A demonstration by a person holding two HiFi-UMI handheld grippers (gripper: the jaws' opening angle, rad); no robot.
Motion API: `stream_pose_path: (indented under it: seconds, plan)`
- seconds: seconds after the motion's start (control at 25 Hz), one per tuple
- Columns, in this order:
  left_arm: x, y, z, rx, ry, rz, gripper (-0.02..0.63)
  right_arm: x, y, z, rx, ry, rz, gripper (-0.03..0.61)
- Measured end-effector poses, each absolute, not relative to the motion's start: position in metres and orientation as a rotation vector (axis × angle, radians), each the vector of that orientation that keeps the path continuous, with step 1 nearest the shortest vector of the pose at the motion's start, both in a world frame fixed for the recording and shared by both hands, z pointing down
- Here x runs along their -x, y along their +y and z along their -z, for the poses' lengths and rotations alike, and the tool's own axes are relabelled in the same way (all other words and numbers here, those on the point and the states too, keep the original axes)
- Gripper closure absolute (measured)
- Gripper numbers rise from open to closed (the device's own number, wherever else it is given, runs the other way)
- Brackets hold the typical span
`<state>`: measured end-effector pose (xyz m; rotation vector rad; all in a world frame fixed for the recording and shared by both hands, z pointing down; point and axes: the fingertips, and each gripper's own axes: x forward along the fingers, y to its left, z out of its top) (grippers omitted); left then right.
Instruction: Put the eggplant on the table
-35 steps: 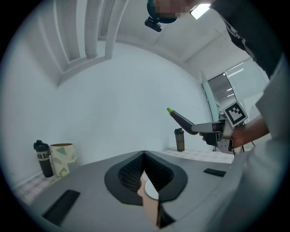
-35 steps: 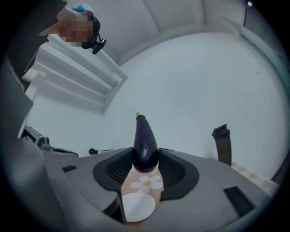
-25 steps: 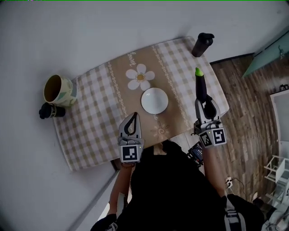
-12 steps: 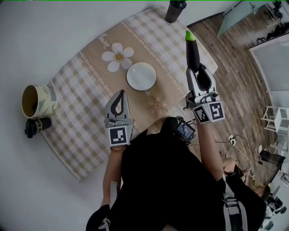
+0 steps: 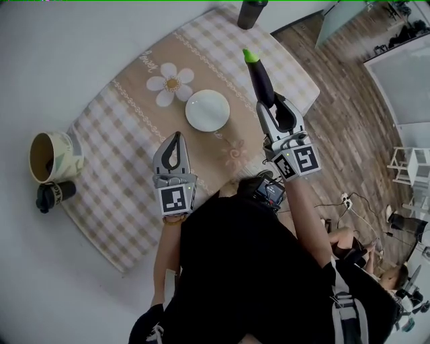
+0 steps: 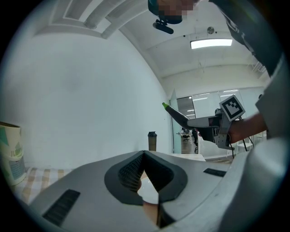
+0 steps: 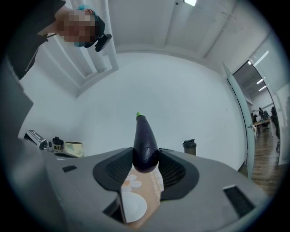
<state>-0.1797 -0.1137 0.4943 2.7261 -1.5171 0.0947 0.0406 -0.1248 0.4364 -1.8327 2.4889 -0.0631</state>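
Note:
A dark purple eggplant point(image 5: 261, 79) with a green tip sticks out forward from my right gripper point(image 5: 271, 106), which is shut on its thick end. It hangs over the right part of the checked table point(image 5: 121, 168), just right of the white plate point(image 5: 207, 110). In the right gripper view both pads press the eggplant point(image 7: 145, 144) and my right gripper point(image 7: 145, 159) points level. My left gripper point(image 5: 176, 136) is shut and empty, hovering over the cloth near the table's front edge. The left gripper view shows its jaws point(image 6: 144, 155) meeting, with the eggplant point(image 6: 177, 116) held up at the right.
A black shaker bottle point(image 5: 250, 13) stands at the table's far corner. A patterned cup point(image 5: 54, 156) and a small black jar point(image 5: 54, 195) stand at the left end. A daisy print point(image 5: 170, 83) lies behind the plate. Wooden floor point(image 5: 349, 114) lies to the right.
My right gripper has carried the eggplant leftward, from the table's right edge in over the cloth toward the plate. The left gripper has shifted only a little.

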Motion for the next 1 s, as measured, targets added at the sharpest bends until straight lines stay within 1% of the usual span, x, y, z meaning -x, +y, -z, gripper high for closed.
stream_pose_path:
  seconds: [0.52,1.0]
  plan:
    - [0.193,-0.108,-0.499,-2.693,-1.546,-0.082,0.611,0.001,-0.137,-0.505,1.826,2.645,0.286,0.393]
    - [0.207,-0.111,-0.511,-2.640,-1.580,-0.065,0.611,0.033,-0.146,-0.583,1.820,2.821,0.594,0.393]
